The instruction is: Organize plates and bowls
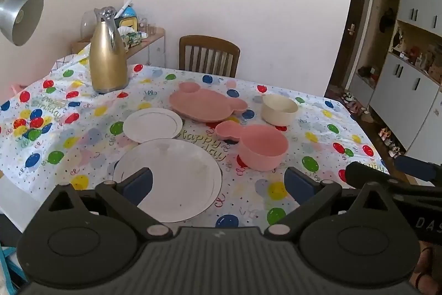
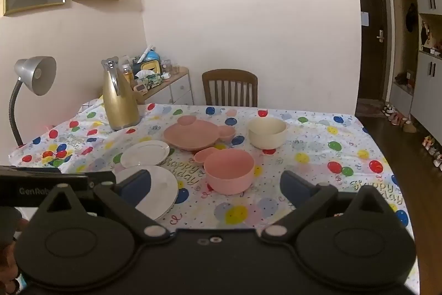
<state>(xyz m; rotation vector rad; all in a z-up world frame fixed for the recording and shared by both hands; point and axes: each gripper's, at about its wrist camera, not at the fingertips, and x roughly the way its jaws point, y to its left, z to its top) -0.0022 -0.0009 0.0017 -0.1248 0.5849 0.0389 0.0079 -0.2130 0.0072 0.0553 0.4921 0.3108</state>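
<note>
Two white plates (image 1: 165, 179), three pink dishes (image 1: 203, 104), one cream bowl (image 1: 279, 109) (fingers (image 1: 138, 181) spread wide, empty).

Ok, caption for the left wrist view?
Open left gripper above large white plate; small white plate, pink dishes, cream bowl beyond.

Your left tool (image 1: 218, 181) hides the near rim of the large white plate (image 1: 176, 173) just ahead; the lamp (image 1: 20, 17) is cut off at the frame edge.
</note>
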